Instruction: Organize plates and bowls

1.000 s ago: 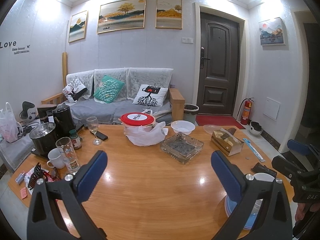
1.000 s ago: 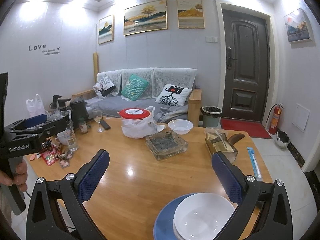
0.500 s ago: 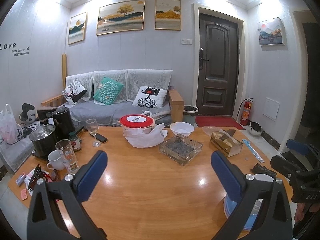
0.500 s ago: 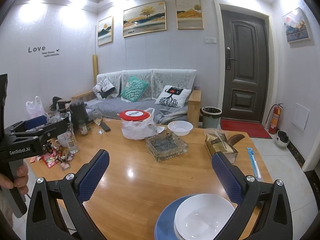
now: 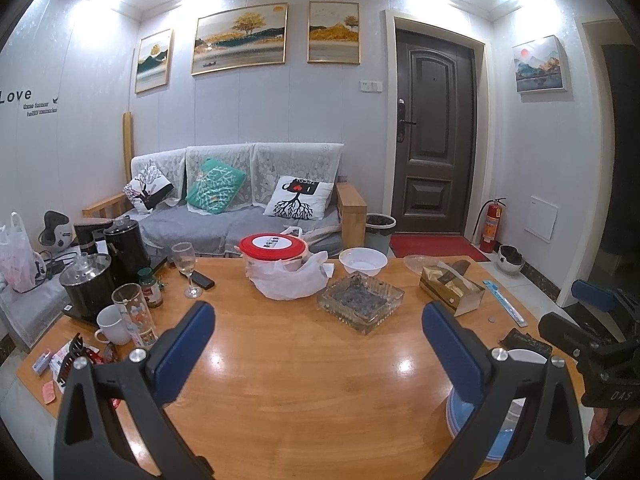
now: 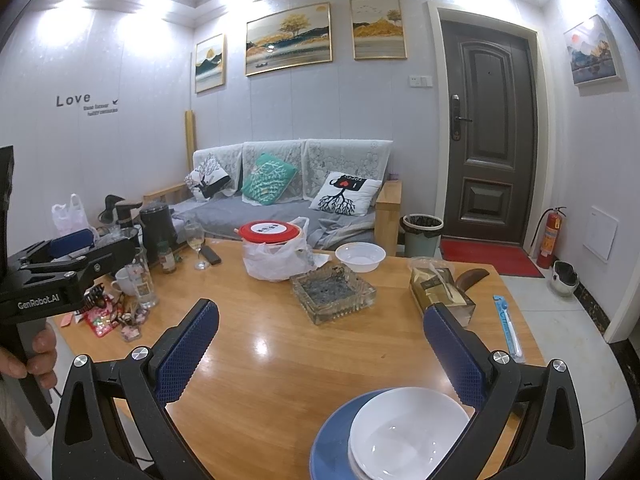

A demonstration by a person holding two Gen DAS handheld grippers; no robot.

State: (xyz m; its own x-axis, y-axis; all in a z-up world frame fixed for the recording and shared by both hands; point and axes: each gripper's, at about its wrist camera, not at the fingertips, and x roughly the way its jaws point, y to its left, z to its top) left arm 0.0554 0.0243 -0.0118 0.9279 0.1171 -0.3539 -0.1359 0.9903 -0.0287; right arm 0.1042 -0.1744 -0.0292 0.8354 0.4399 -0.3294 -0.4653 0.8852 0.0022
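Note:
A white bowl (image 6: 404,436) sits on a blue plate (image 6: 332,436) at the near right of the wooden table (image 6: 280,360). The plate stack also shows in the left wrist view (image 5: 496,436), partly behind my finger. Another white bowl (image 6: 360,256) stands at the far side, also seen in the left wrist view (image 5: 363,261). My right gripper (image 6: 320,340) is open and empty, just above and behind the stack. My left gripper (image 5: 318,332) is open and empty over the table's middle.
A glass ashtray (image 6: 332,292), a red-lidded container in a plastic bag (image 6: 272,248), a tissue box (image 6: 440,288), a wine glass (image 5: 186,264), cups, kettles and small clutter (image 5: 116,312) stand on the table. A sofa and a door lie beyond.
Both grippers have risen and drawn back very slightly. Nothing on the table has moved.

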